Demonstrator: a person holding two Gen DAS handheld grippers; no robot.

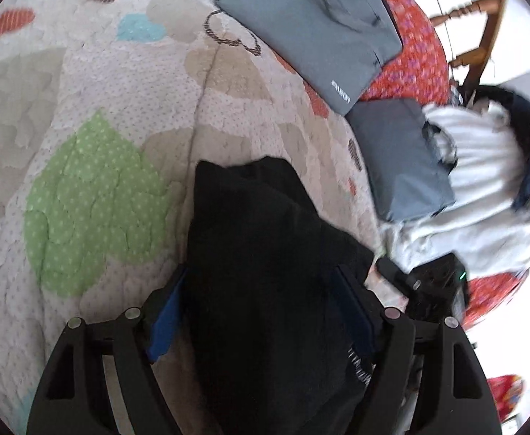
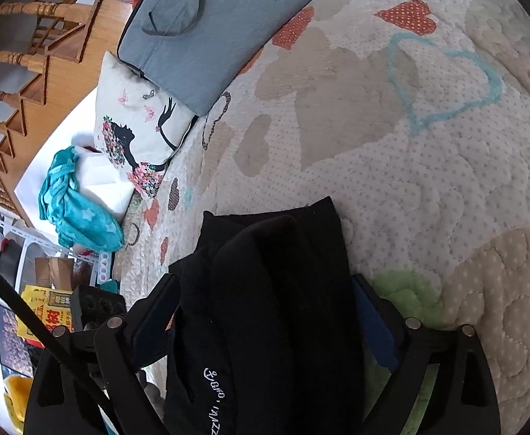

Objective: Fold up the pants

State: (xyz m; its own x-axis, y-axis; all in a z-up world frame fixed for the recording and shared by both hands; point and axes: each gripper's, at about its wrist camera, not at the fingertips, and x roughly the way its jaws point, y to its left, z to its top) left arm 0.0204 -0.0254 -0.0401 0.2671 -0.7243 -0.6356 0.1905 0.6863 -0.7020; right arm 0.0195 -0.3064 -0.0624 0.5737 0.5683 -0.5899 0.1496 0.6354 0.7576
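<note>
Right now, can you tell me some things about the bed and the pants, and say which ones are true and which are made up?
1. The pants are black. True.
2. The pants hang on the wooden chair. False: they lie on the quilt, between the fingers of both grippers.
3. A grey bag with white letters lies on the quilt. True.
4. The quilt has stars all over it. False: it has hearts, one of them green.
5. A teal cloth lies beside the pillow. True.
6. The right gripper is shut tight with nothing in it. False: its jaws stand wide apart, with the pants between them.
</note>
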